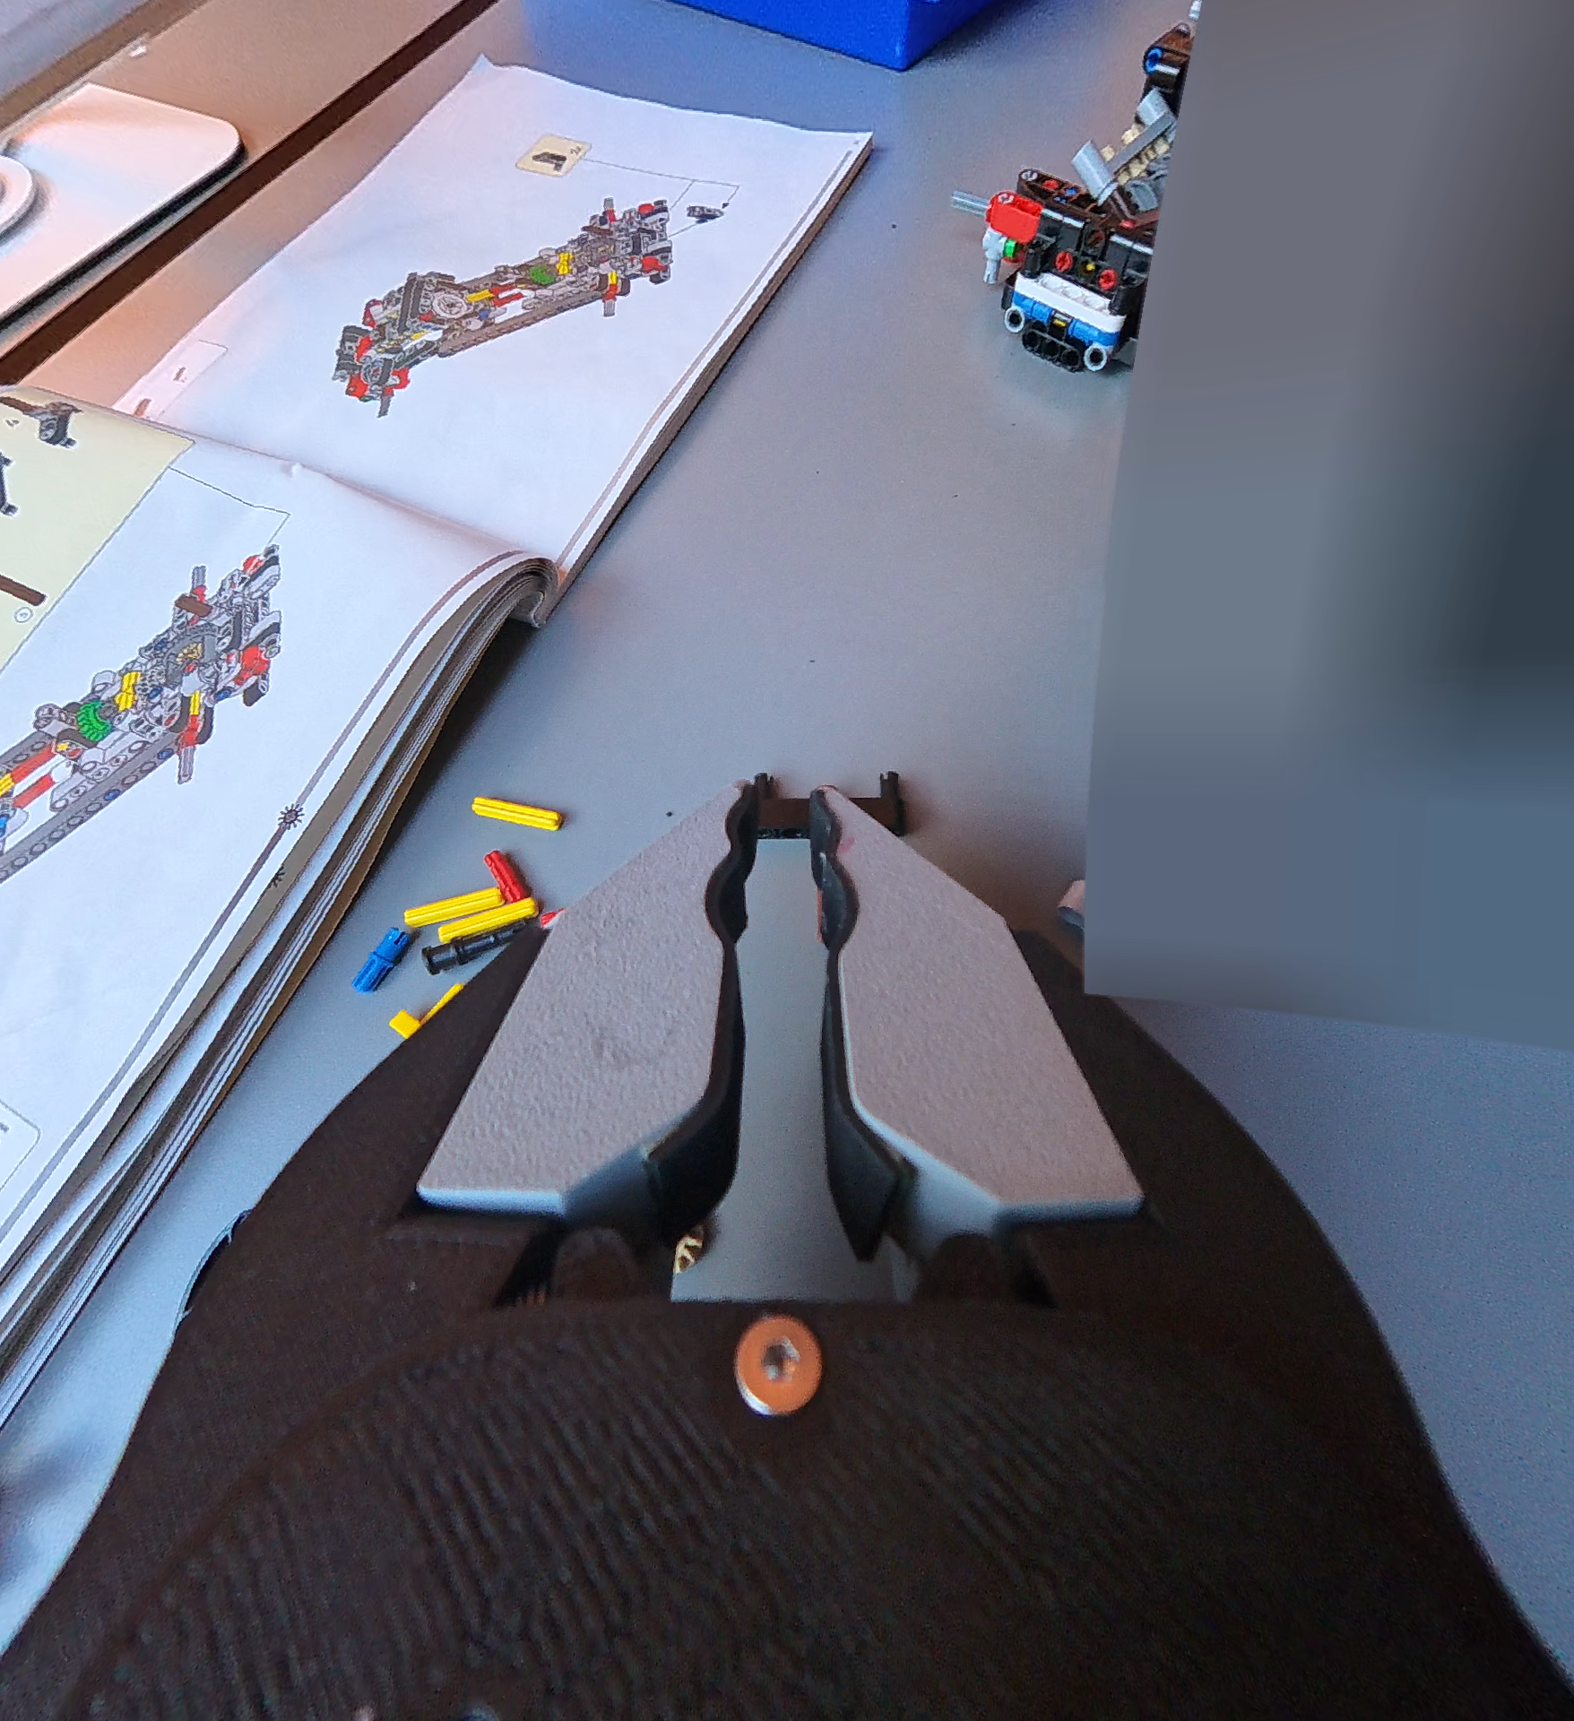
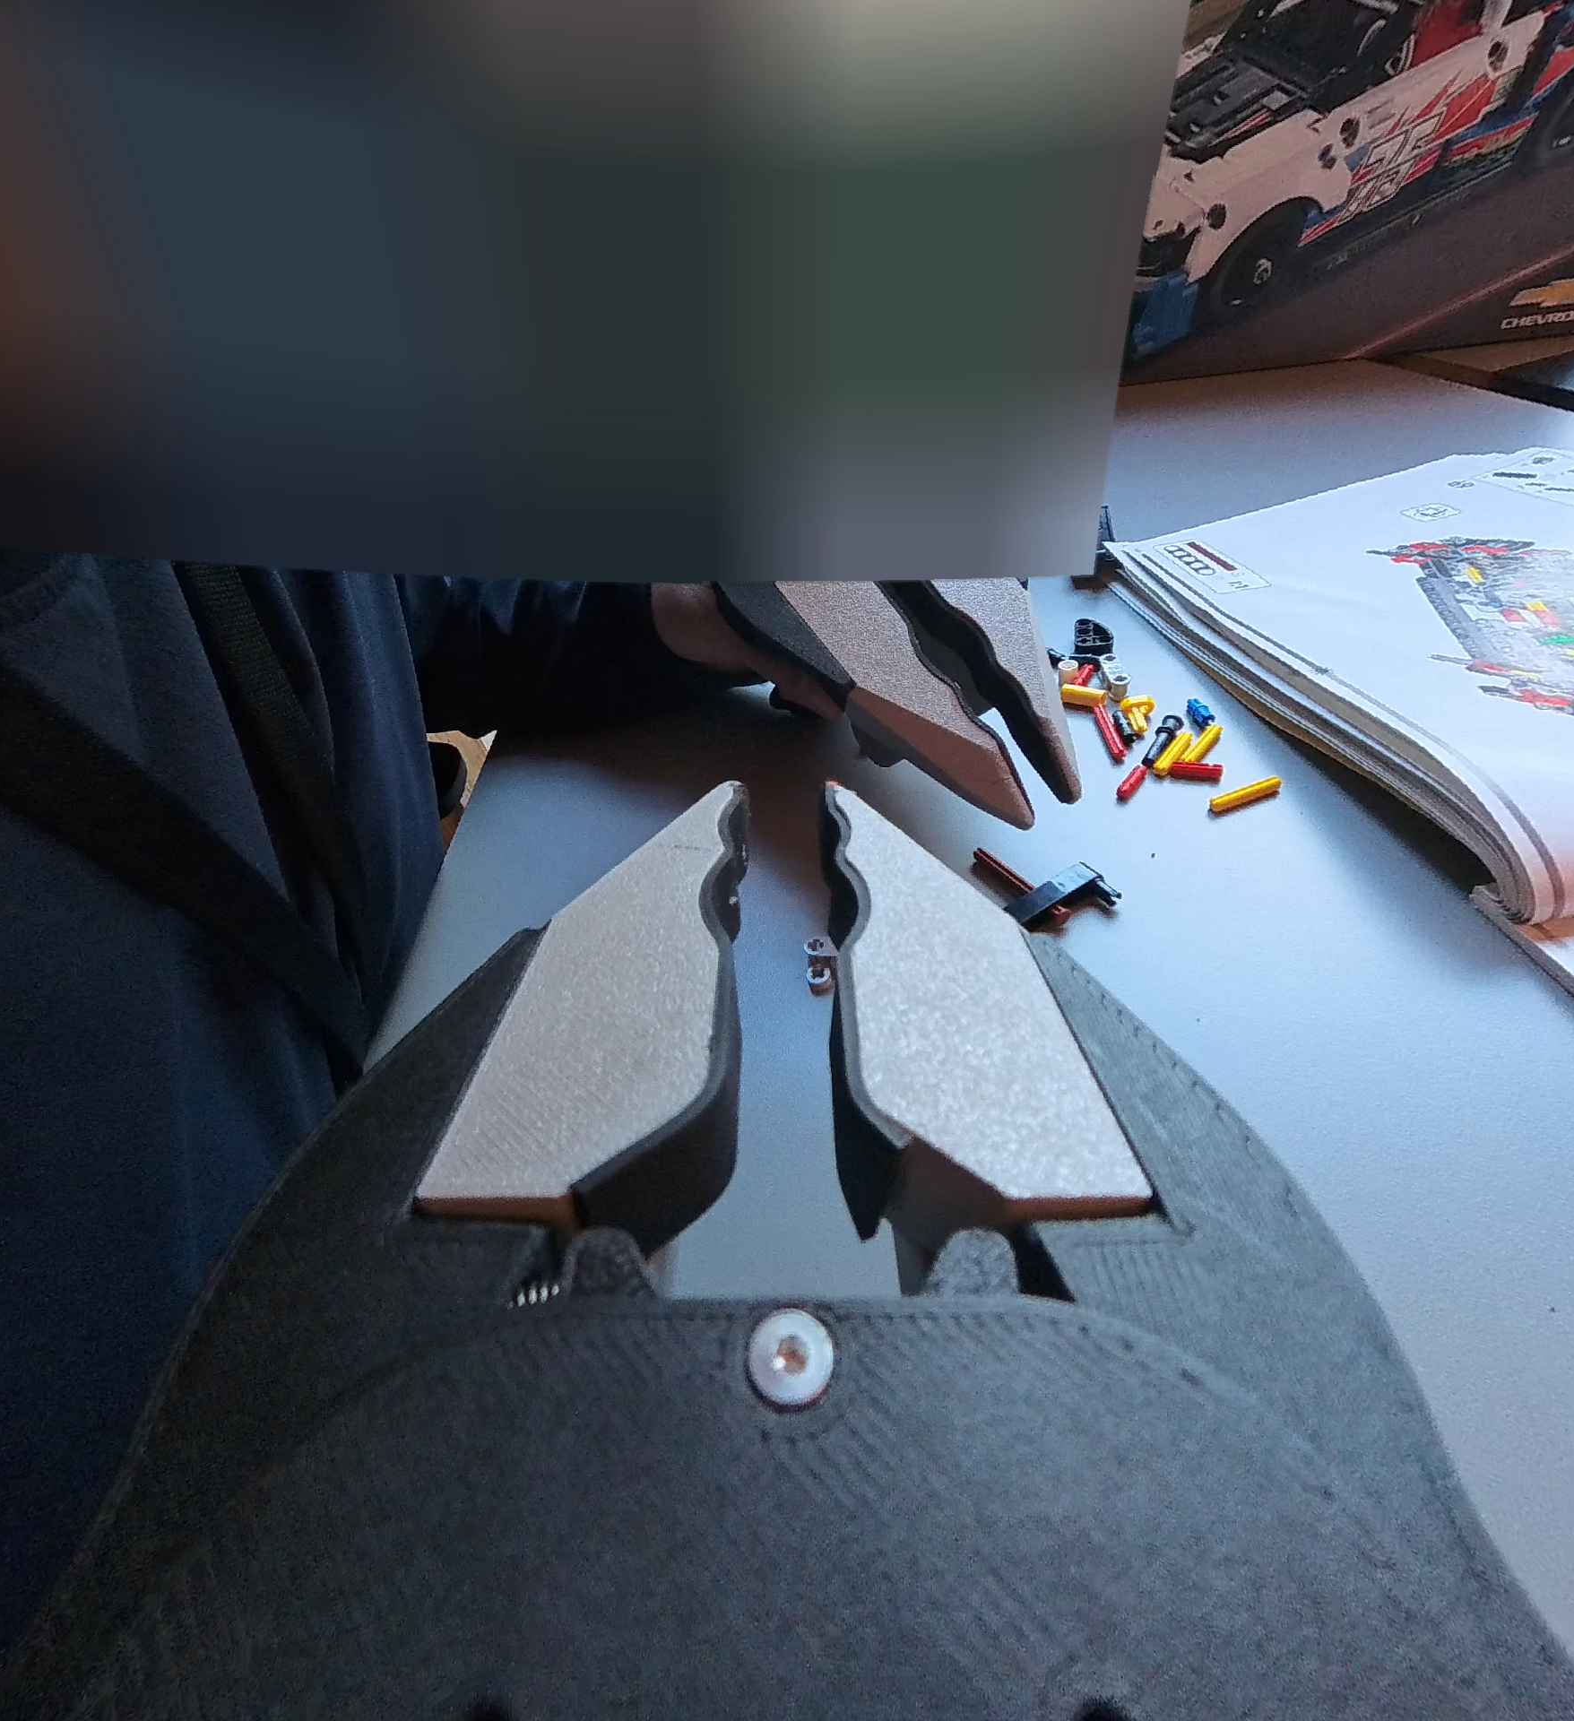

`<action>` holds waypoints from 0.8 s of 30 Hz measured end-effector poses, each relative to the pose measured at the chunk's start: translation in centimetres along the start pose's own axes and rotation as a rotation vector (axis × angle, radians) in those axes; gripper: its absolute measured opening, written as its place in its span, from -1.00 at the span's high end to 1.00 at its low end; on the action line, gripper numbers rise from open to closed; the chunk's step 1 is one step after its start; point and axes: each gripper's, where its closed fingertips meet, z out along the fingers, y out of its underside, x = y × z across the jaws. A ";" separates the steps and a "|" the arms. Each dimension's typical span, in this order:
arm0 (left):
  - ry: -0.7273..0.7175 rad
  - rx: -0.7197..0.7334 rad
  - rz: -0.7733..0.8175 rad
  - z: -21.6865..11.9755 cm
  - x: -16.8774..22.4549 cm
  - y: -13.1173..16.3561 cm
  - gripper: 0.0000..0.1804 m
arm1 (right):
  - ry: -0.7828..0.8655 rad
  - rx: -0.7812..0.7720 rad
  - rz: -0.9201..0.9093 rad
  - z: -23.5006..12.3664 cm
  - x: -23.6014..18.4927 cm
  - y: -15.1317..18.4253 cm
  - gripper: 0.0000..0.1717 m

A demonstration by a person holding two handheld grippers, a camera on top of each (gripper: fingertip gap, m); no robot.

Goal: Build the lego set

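Printed writing shows on the open instruction booklet [image 1: 504, 391] pages and on the toy car box [image 2: 1417, 186], beside a carmaker's emblem.

The brick model [image 1: 1081, 261] is half hidden; the blue box [image 1: 858, 23] is cut off.

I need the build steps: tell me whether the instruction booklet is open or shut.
Open: the instruction booklet lies on the grey table, two illustrated pages spread face up.

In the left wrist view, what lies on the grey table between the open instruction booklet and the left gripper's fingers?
A loose scatter of small yellow, red, blue and black plastic pins; the right wrist view shows them too.
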 end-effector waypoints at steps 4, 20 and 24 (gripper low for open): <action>0.001 -0.001 0.001 0.0 0.0 0.0 0.91 | -0.001 0.002 0.002 0.0 0.0 0.0 0.86; 0.005 0.002 0.004 0.0 0.2 -0.1 0.91 | -0.001 0.008 0.006 -0.1 0.1 -0.1 0.87; 0.008 0.001 0.005 0.0 0.3 0.0 0.91 | -0.001 0.011 0.005 -0.1 0.1 -0.1 0.87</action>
